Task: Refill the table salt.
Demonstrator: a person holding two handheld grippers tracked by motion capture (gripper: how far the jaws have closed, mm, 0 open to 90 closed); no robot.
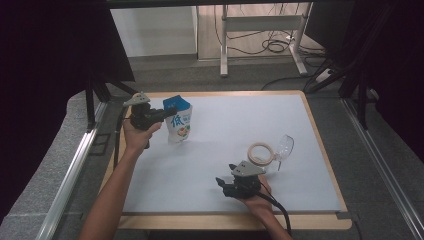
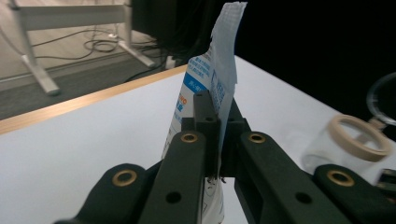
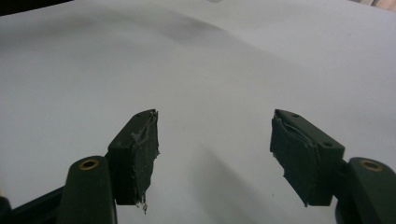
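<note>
The white table (image 1: 225, 145) takes most of the frame. In its upper left stands the blue-and-white pouch (image 1: 178, 119), its top edge pinched between the closed jaws of the left gripper (image 1: 165, 114). Lower centre, the right gripper (image 1: 222, 184) rests with its jaws apart, nothing between them. Just above it lie a clear glass (image 1: 284, 148) and a tape ring (image 1: 260, 153).
</note>
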